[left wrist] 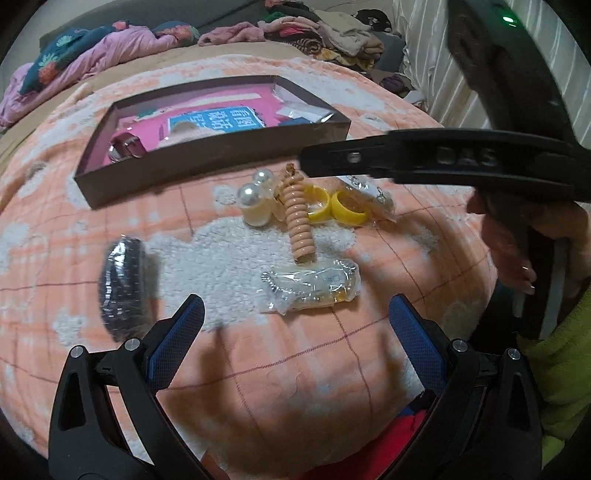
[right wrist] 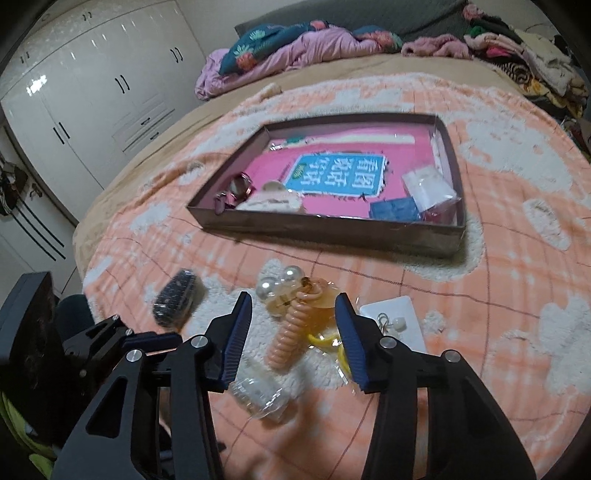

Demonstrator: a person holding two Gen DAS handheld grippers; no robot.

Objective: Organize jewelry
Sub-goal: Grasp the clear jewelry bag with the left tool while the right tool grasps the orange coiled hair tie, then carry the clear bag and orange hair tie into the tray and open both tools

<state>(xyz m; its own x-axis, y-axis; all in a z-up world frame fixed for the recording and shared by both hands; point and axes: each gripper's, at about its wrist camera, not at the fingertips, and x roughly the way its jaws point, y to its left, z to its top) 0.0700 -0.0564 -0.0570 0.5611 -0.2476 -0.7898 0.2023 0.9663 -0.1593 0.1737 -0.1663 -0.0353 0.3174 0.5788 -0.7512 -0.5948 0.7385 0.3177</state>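
Loose jewelry lies on an orange-and-white blanket (left wrist: 229, 354): a peach spiral hair tie (left wrist: 298, 218) (right wrist: 290, 334), pearl pieces (left wrist: 253, 206) (right wrist: 271, 290), two yellow rings (left wrist: 349, 210) (right wrist: 325, 338), a clear bag of jewelry (left wrist: 312, 284) (right wrist: 258, 397), a black packet (left wrist: 123, 286) (right wrist: 179, 301) and an earring card (right wrist: 397, 323). A shallow brown box (left wrist: 207, 173) (right wrist: 325, 234) lies beyond. My left gripper (left wrist: 295, 325) is open and empty just before the clear bag. My right gripper (right wrist: 295, 339) is open, low over the hair tie; it shows from the side in the left wrist view (left wrist: 406, 158).
The box holds a pink-and-blue sheet (right wrist: 340, 173), a pink round item (right wrist: 240, 188), a cream clip (right wrist: 273, 199) and small packets (right wrist: 424, 188). Piled bedding (right wrist: 295, 40) and clothes (left wrist: 332, 29) lie at the far edge. White wardrobes (right wrist: 92, 92) stand to the left.
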